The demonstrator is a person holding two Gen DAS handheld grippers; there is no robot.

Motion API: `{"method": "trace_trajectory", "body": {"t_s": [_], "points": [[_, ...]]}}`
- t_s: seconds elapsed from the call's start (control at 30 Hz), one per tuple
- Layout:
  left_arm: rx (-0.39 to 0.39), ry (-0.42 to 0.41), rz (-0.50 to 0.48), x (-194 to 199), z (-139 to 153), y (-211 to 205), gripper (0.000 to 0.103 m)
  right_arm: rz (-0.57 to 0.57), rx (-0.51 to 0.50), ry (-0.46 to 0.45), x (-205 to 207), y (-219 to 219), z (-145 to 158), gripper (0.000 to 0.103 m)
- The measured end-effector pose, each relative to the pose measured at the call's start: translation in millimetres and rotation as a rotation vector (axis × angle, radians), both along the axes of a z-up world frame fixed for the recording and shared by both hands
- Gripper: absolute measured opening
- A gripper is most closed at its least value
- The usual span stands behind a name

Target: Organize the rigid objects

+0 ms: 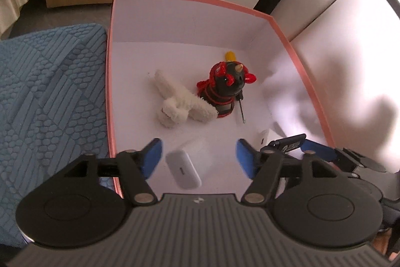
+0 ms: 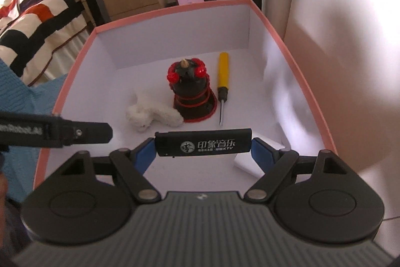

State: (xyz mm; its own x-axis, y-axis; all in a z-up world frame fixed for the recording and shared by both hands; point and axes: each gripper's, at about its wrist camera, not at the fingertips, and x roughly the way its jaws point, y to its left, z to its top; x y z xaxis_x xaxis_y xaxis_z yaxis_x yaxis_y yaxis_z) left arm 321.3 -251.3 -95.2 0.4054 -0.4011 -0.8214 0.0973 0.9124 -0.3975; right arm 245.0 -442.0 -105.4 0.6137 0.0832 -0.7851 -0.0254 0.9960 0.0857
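We see both grippers angled down into the pink-rimmed box (image 1: 113,91) with its white floor. Our left gripper (image 1: 198,158) has its blue pads spread apart, and a small white oblong case (image 1: 183,173) sits between them, slightly blurred and touching neither pad; whether it rests on the box floor we cannot tell. Our right gripper (image 2: 202,149) is clamped on a black lighter (image 2: 203,143) with white printed lettering, held crosswise with one end against each pad. Ahead of the left gripper lies a white fuzzy toy (image 1: 178,103), touching the base of a black figurine with red trim (image 1: 223,89) just to its right. Beyond the right gripper, in its own view, that figurine stands upright with a yellow-handled screwdriver (image 2: 222,81) lying just beside it on the right, tip pointing toward the gripper. A small white block (image 2: 246,165) sits on the floor under the right gripper's right finger. Left of the left gripper, outside the box, is a blue textured mat (image 1: 50,96).
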Motion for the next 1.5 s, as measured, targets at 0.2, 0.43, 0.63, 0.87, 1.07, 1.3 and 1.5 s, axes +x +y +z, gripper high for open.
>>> {"method": "trace_trajectory", "body": {"t_s": [0.2, 0.43, 0.63, 0.87, 1.07, 1.3, 1.5], "points": [[0.025, -0.042, -0.007, -10, 23, 7, 0.076, -0.034, 0.050, 0.011, -3, -7, 13, 0.093], [0.020, -0.138, -0.016, -33, 70, 20, 0.081, -0.072, 0.055, -0.080, -28, -3, 62, 0.103], [0.029, -0.220, -0.045, -63, 113, 35, 0.089, -0.098, 0.070, -0.165, -63, 8, 108, 0.103], [0.037, -0.287, -0.049, -100, 150, 57, 0.097, -0.110, 0.075, -0.206, -102, 35, 138, 0.103], [0.035, -0.342, -0.058, -130, 174, 76, 0.098, -0.118, 0.079, -0.232, -128, 52, 153, 0.103], [0.035, -0.359, -0.068, -162, 184, 96, 0.099, -0.178, 0.057, -0.269, -164, 62, 162, 0.103], [0.022, -0.371, -0.065, -190, 188, 111, 0.099, -0.195, 0.044, -0.274, -195, 73, 163, 0.103]]}}
